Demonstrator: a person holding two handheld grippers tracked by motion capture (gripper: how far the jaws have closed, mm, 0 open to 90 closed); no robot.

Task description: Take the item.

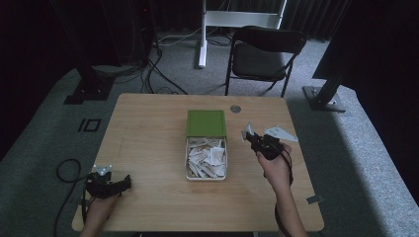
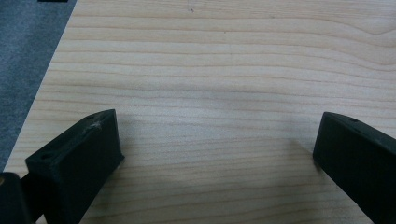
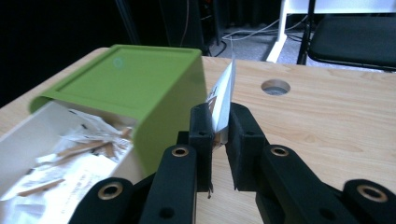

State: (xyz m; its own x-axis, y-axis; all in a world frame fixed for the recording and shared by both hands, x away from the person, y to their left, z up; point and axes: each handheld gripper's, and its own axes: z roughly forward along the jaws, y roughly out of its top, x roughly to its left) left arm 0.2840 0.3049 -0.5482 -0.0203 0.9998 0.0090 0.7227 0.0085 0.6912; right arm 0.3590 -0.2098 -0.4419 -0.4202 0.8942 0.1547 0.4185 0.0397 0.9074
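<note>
My right fingers [image 3: 219, 128] are clamped on a small paper packet [image 3: 225, 95], pinching it by its lower edge so it stands upright between them; I judge that grip keeps most of the packet clear of the pads for a clean drop. In the high view the right gripper [image 1: 251, 137] hangs just to the right of the box [image 1: 206, 177], above the bench [image 1: 148, 143], and I read this as carrying the packet toward the open white tray, where a heap of similar packets [image 1: 206, 157] already lies. My left gripper [image 1: 126, 181] sits near the front left corner of the bench, its fingers [image 2: 88, 149] wide apart with nothing but bare wood between them; it looks parked there out of the way, since the job in hand needs one hand only. Past the right gripper another white packet [image 1: 280, 133] lies flat on the bench, likely waiting its turn. The green lid [image 3: 130, 77] is slid back over the far end of the box, leaving the near part open for filling. Beyond the bench stands a black chair [image 1: 264, 52].
</note>
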